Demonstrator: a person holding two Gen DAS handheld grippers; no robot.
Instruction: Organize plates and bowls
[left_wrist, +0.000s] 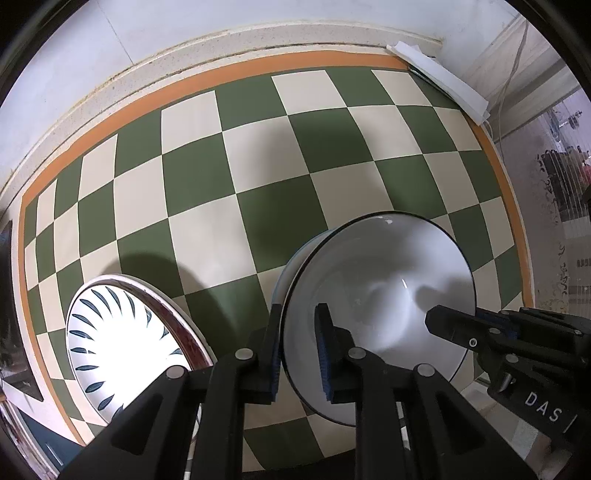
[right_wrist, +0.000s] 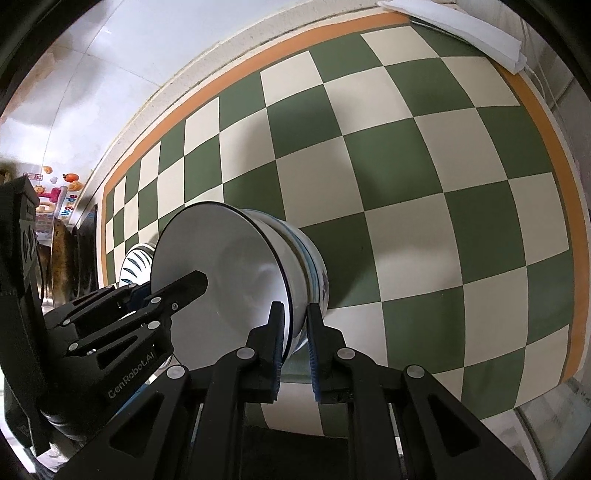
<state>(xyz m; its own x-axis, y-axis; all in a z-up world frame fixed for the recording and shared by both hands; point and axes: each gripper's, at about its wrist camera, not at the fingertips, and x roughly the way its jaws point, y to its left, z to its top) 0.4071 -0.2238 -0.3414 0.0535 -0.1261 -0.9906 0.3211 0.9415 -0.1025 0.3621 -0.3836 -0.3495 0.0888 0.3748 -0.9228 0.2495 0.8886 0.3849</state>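
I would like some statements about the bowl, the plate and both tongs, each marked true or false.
1. Both tongs grip the rim of the white bowl. True: the left tongs and the right tongs each pinch it.
2. The bowl has a red rim. False: its rim line is dark.
3. The patterned plate lies on the checkered mat. True.
4. The mat is blue and white. False: it is green and cream with an orange border.
5. The plate is inside the bowl. False: it lies apart, to the bowl's left.
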